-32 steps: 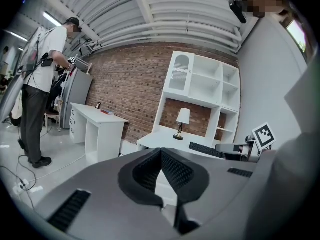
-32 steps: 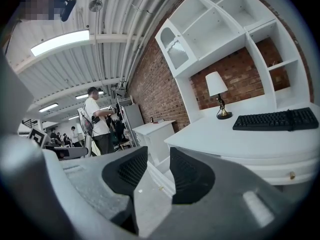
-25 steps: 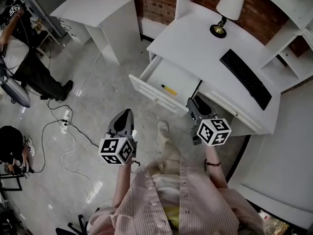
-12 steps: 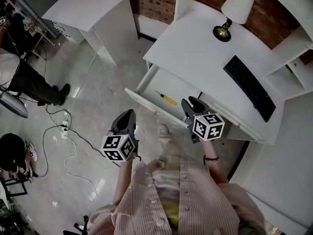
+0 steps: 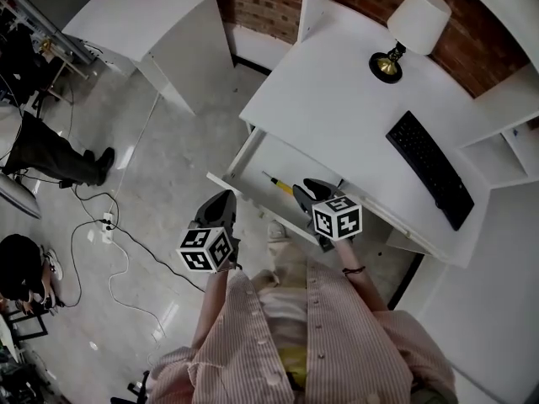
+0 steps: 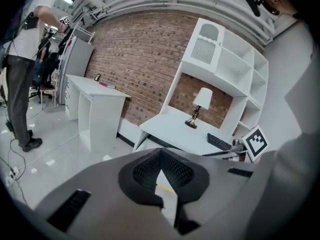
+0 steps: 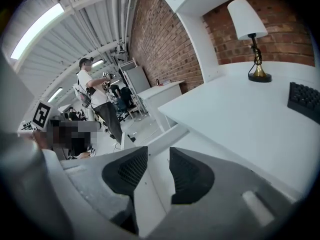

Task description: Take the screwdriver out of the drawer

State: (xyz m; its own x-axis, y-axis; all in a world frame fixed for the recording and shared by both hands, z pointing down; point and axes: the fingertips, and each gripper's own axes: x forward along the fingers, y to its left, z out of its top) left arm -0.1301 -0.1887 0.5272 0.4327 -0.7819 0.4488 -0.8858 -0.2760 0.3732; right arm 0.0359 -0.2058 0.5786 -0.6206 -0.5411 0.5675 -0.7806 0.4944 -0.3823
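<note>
A yellow-handled screwdriver (image 5: pixel 279 184) lies inside the open white drawer (image 5: pixel 244 194) of the desk (image 5: pixel 337 108). My right gripper (image 5: pixel 308 194) hangs over the drawer, just right of the screwdriver, jaws open by a narrow gap with nothing between them. The right gripper view shows that gripper (image 7: pixel 159 171) over the drawer's white floor (image 7: pixel 150 194); the screwdriver is hidden there. Out over the floor, in front of the drawer, my left gripper (image 5: pixel 221 205) is shut and empty. Below the tips of the left gripper (image 6: pixel 160 156) a sliver of the screwdriver (image 6: pixel 165 187) shows.
On the desk stand a lamp (image 5: pixel 413 23) and a black keyboard (image 5: pixel 429 167). A small white table (image 5: pixel 143 15) with a book stands at the back left. A person (image 5: pixel 50 150) stands at the far left, and cables (image 5: pixel 109 225) run over the floor.
My right gripper has moved left and forward, from the drawer's right front corner to over the drawer beside the screwdriver. The left gripper has stayed about where it was.
</note>
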